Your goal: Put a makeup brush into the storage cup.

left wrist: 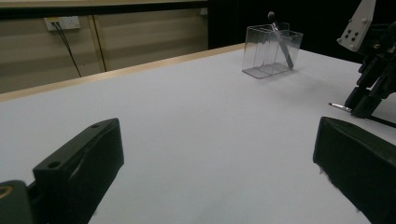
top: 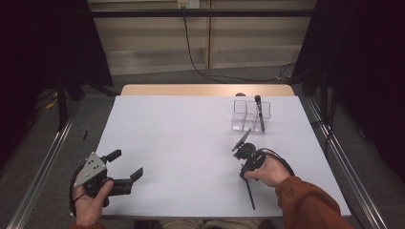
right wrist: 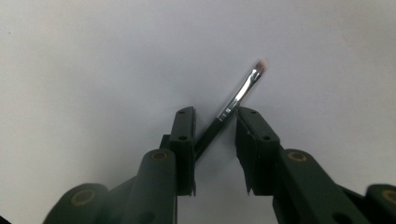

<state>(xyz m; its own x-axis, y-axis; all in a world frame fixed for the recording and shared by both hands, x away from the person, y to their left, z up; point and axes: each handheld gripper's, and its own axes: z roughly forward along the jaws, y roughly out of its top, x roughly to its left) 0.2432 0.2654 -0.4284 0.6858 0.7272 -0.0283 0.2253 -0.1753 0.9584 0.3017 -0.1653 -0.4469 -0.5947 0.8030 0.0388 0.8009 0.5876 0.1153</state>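
Observation:
A thin makeup brush (right wrist: 236, 95) with a black handle, silver ferrule and pale tip lies on the white table (top: 191, 143). My right gripper (right wrist: 212, 112) points down at it, open, its jaws straddling the brush, which runs slantwise across the gap. In the high view the handle (top: 250, 195) trails out toward the person below the right gripper (top: 244, 174). My left gripper (top: 126, 163) is held low at the near left, open and holding nothing (left wrist: 215, 149). From there I see the right gripper (left wrist: 366, 102) and the brush tip (left wrist: 337, 107).
A clear divided organizer (top: 243, 117) stands at the far right of the table with a dark brush (top: 259, 109) leaning in it, also seen in the left gripper view (left wrist: 261, 60). Metal rails run along both table sides. A cable hangs on the back wall.

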